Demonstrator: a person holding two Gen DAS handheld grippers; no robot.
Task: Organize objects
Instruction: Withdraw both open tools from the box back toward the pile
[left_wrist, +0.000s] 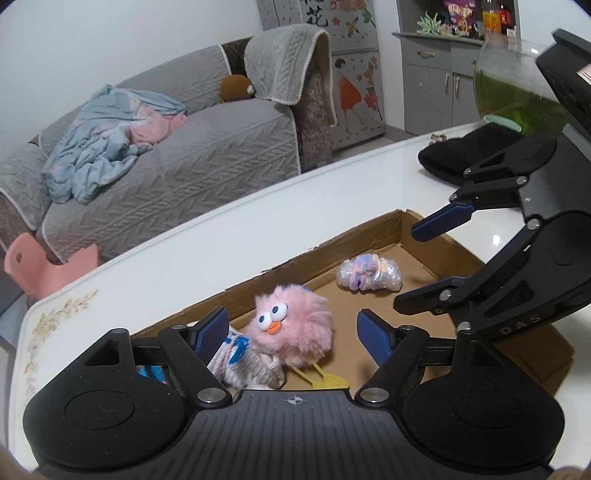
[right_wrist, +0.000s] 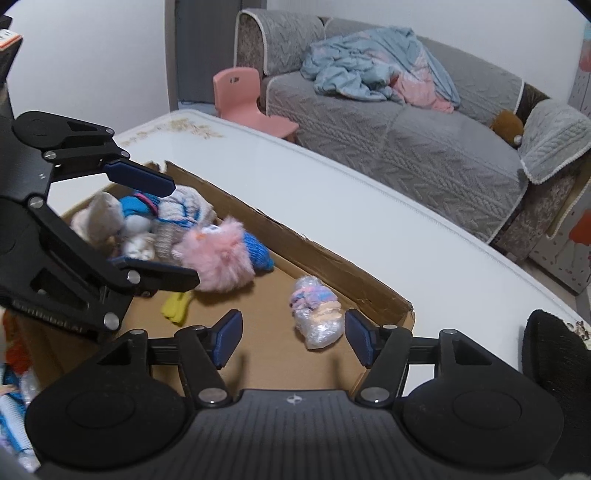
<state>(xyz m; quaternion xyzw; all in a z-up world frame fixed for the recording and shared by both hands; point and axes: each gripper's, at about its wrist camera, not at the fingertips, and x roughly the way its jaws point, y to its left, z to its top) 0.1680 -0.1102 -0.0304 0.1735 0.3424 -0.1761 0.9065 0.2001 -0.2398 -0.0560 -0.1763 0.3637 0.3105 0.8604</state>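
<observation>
My left tongs (left_wrist: 291, 332) stand apart over the cardboard tray (left_wrist: 332, 243), with nothing clamped; the pink fluffy bird toy (left_wrist: 295, 325) sits between the pads at the lower centre of the left wrist view, but I judge it untouched, since it rests on the tray floor beside the knitted pieces (left_wrist: 243, 358). My right tongs (right_wrist: 293, 338) are apart too, and the plastic-wrapped pastel bundle (right_wrist: 317, 314) lies free just ahead of them in the lower middle of the right wrist view, near the tray's right corner.

Both things look light and soft. The bird is mostly fur, so I would expect it to squash and spring back; a grip across the round body, not the thin yellow legs (left_wrist: 325, 376), should hold best. The bundle's clear wrap looks slippery and crinkly, so I would pinch across its narrow middle and close well in. The tray sits on the white tabletop (left_wrist: 258, 206), filling the lower half of both views.
</observation>
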